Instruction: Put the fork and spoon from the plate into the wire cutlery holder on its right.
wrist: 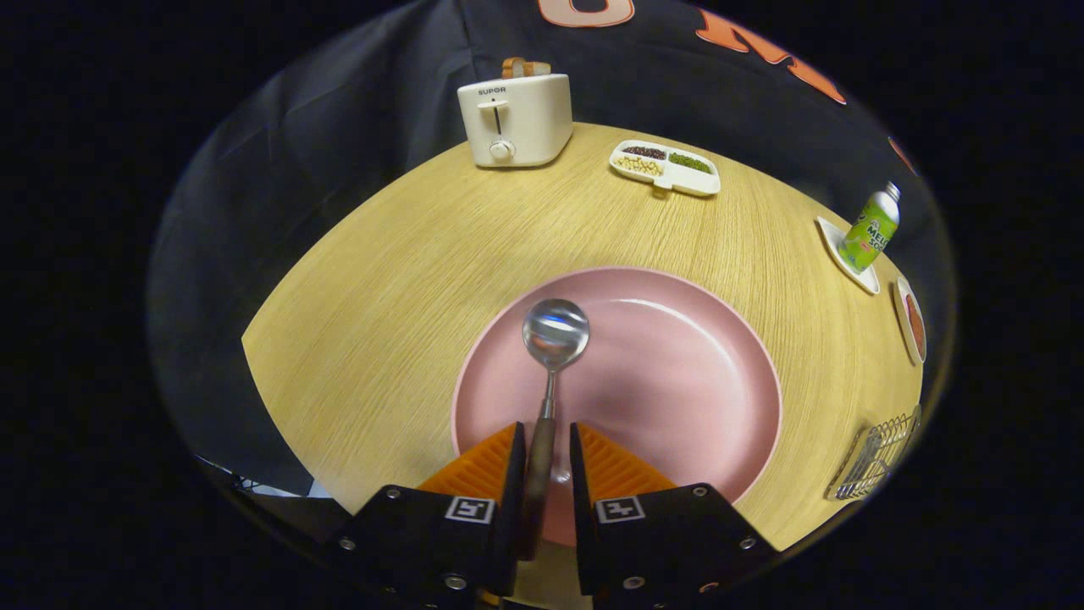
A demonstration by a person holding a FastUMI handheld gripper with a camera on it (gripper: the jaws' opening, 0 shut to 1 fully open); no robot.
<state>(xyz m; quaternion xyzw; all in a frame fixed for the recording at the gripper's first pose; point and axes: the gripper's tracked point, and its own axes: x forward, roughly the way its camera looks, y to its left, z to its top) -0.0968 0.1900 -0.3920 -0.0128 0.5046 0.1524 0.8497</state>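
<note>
1. Gripper view, the hold: the tongs (547,462) straddle the dark handle of the spoon (555,332). The left finger seems to touch the handle, while a thin gap shows on the right side, so I cannot tell whether both fingers press on it yet.

2. Gripper view, the spoon: its bowl lies ahead of the fingers, over the left part of the pink plate (677,373). Whether it rests on the plate or is already lifted a little is not clear.

3. Gripper view, the fork: no fork lies on the visible part of the plate. I judge it may already be in the wire cutlery holder (876,457), but the holder is too small and distorted here to check.

4. Progress, as a judgement: the spoon is the piece in hand, at the grasp or early lift. Carrying it to the right and dropping it into the holder is left.

5. Edges: the holder stands just beside the plate's right rim, near the tabletop (398,280) edge, so there is little margin beyond it.

6. Open room: bare tabletop lies to the left and ahead of the plate. The toaster (515,119), the divided snack tray (666,167) and the green bottle (871,229) stand well apart from the path to the holder.
</note>
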